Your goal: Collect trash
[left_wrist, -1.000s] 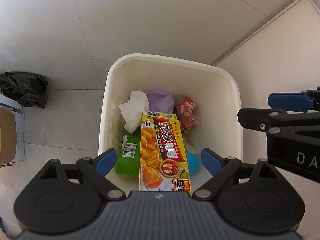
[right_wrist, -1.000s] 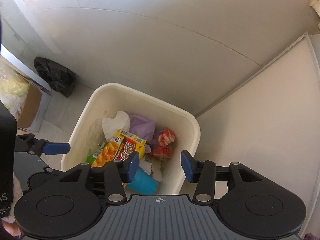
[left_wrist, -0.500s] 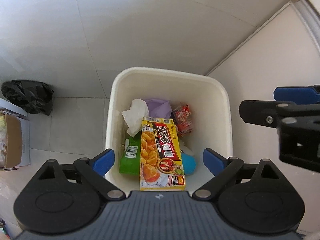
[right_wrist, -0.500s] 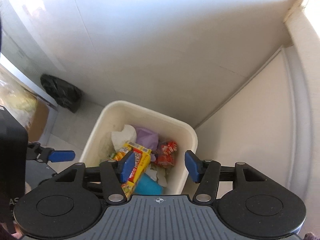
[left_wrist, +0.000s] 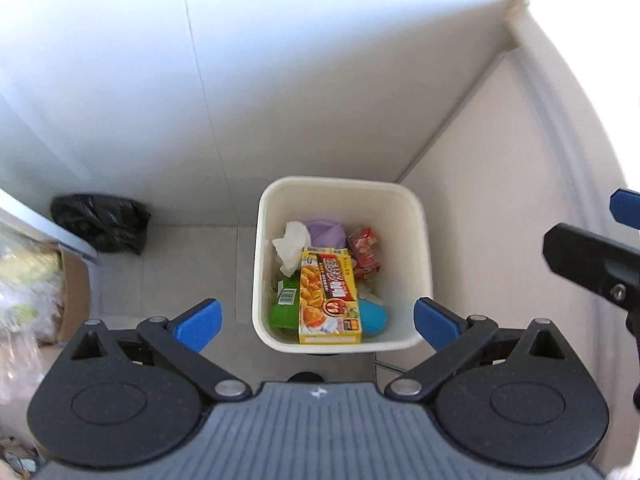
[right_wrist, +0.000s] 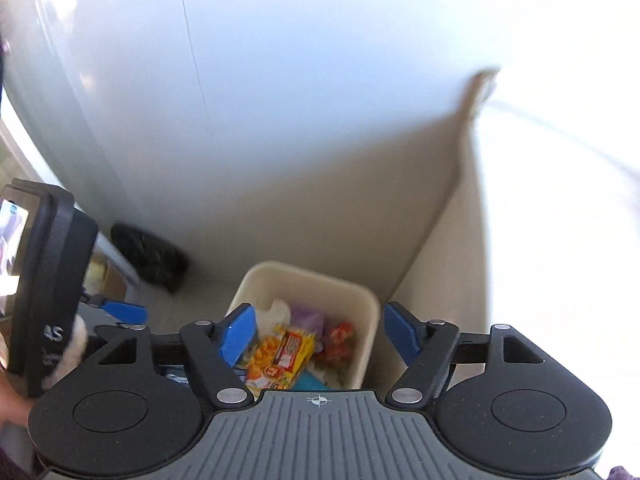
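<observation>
A cream bin [left_wrist: 422, 240] stands on the floor in a wall corner, well below both grippers. On top of its trash lies a yellow food box [left_wrist: 329, 296], with a green packet [left_wrist: 285, 309], white tissue [left_wrist: 289, 245], a purple wad [left_wrist: 325, 232], a red wrapper [left_wrist: 365, 249] and a blue cup [left_wrist: 373, 315] around it. My left gripper [left_wrist: 316, 322] hangs high over the bin, its jaws opening wide with nothing between them. My right gripper [right_wrist: 318, 336] is above the bin [right_wrist: 366, 308] too, its jaws opening and empty. The yellow box [right_wrist: 280, 354] shows between its fingers far below.
A black bag [left_wrist: 102, 222] lies on the floor left of the bin against the white wall. A cardboard box [left_wrist: 74, 292] and plastic-wrapped goods sit at the far left under a ledge. A beige panel [left_wrist: 500, 200] rises right of the bin.
Both grippers have risen well above the bin, which now looks smaller. The right jaws have spread wider, the left slightly. The trash in the bin has not moved.
</observation>
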The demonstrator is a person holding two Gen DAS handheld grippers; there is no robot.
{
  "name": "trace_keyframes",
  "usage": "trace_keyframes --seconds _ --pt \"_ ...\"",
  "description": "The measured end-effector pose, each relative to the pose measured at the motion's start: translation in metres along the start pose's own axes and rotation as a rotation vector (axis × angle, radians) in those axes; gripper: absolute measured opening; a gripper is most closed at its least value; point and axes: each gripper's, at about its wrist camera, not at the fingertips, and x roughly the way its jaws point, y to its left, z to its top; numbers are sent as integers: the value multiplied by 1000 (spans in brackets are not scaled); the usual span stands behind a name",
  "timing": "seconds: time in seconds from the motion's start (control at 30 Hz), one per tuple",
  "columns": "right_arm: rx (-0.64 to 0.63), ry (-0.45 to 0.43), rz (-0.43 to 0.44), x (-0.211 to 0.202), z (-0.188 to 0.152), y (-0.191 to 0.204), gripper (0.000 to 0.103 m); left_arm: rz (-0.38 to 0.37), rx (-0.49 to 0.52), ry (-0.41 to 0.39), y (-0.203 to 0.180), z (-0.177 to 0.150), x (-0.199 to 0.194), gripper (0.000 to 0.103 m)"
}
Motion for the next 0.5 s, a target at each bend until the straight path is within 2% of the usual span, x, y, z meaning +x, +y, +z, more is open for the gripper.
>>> trace_keyframes --seconds 0.17,0.3,0.5 --pt "110 -53 -94 -55 -11 -12 82 1 52 -39 -15 -7 -57 103" --pt "202 -35 -138 -88 -21 -21 87 24 103 -54 -29 -17 -91 103" --pt "282 -30 -191 -132 -36 -28 91 1 156 -53 -39 -40 -129 103"
